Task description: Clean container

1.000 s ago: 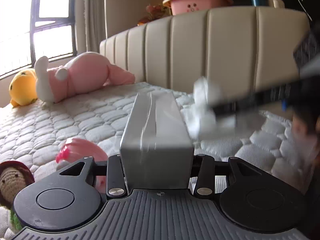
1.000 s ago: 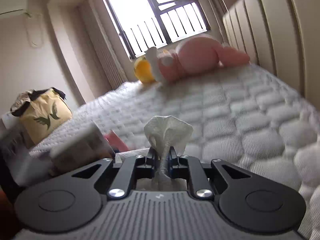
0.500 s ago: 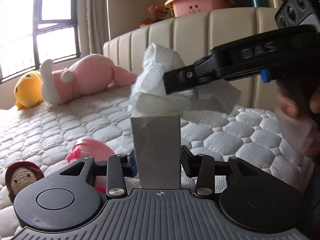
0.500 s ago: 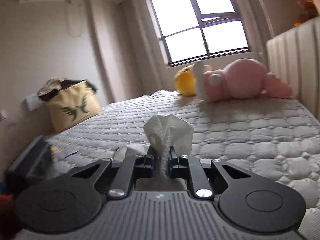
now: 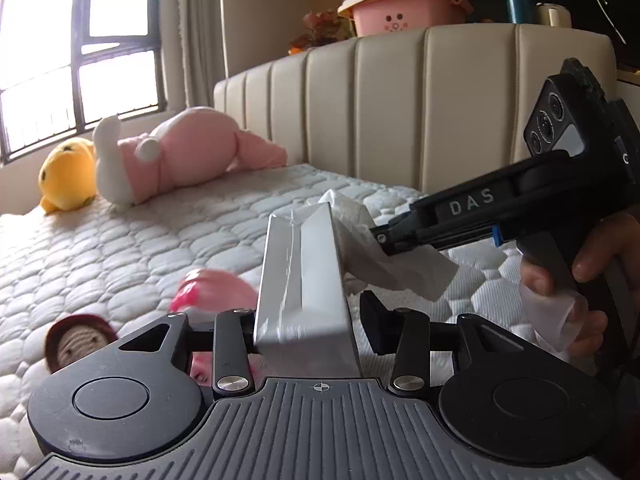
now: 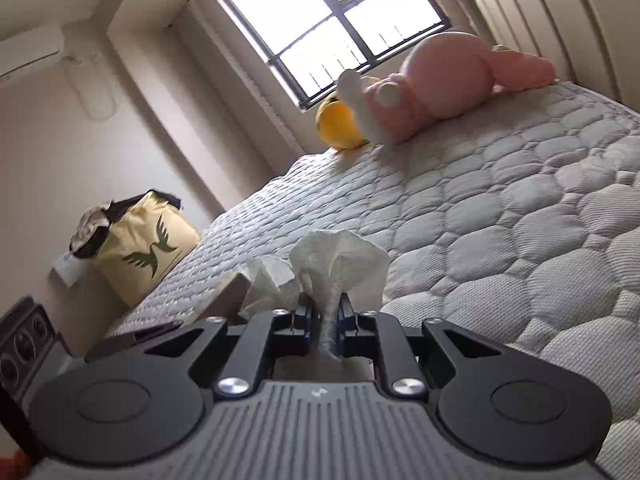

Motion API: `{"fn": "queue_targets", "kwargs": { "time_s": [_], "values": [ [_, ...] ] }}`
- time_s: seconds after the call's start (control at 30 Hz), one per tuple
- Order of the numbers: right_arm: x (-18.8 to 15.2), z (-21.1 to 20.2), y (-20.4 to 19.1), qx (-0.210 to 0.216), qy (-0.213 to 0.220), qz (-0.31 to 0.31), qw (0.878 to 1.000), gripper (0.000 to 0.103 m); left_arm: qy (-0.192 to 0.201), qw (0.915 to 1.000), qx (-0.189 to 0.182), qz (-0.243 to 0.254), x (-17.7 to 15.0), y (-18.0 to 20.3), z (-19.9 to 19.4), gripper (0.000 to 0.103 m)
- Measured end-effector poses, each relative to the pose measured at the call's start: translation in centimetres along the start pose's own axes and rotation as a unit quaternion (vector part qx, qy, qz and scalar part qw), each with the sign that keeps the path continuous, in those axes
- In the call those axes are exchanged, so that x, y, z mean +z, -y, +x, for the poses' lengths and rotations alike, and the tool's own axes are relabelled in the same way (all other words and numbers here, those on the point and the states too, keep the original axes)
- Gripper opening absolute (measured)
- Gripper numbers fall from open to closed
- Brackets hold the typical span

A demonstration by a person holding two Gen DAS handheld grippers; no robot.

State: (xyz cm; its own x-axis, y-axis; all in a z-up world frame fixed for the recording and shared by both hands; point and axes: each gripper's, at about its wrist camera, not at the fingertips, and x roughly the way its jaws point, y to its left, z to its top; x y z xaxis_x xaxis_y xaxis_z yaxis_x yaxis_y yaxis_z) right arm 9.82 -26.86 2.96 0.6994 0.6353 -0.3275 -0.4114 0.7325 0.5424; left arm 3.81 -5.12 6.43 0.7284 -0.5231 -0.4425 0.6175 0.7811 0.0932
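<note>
The left claw (image 5: 308, 320) sits at the bottom centre of the left wrist frame, its fingers spread about the width of a silver-grey rectangular container (image 5: 304, 280). The left finger touches the box's side; a small gap shows at the right finger, so whether the grip is firm cannot be told. The container is a smooth, matte, box-shaped thing with glossy streaks of reflected light running along its upper face, tilted away from the camera above the quilted mattress (image 5: 140, 240).

From the right of that frame the right claw (image 5: 380, 238) reaches in, held by a hand (image 5: 588, 280), and is closed tight on a crumpled white tissue (image 5: 384, 256) that presses against the container's right side near its far end. In the right wrist view the tissue (image 6: 340, 264) blooms above the pinched fingers at centre.

A pink plush toy (image 5: 188, 152) and a yellow plush toy (image 5: 68, 174) lie at the upper left.
</note>
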Motion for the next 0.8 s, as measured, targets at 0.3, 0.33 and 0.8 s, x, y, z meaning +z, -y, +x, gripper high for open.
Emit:
{"fn": "queue_targets", "kwargs": {
  "time_s": [0.3,0.33,0.8],
  "values": [
    [-2.0,0.2,-5.4,0.040,-0.040,-0.088,0.994,0.015,-0.014,0.9998,0.008,0.013,-1.7,-1.1,-4.4,0.055],
    [-2.2,0.1,-5.9,0.037,-0.044,-0.101,0.993,0.015,-0.013,0.9998,0.008,0.016,-2.1,-0.9,-4.8,0.055],
    [-4.0,0.4,-5.7,-0.065,-0.069,-0.154,0.983,0.020,-0.033,0.9994,0.008,-0.002,-7.3,0.3,-4.3,0.056]
  ]
}}
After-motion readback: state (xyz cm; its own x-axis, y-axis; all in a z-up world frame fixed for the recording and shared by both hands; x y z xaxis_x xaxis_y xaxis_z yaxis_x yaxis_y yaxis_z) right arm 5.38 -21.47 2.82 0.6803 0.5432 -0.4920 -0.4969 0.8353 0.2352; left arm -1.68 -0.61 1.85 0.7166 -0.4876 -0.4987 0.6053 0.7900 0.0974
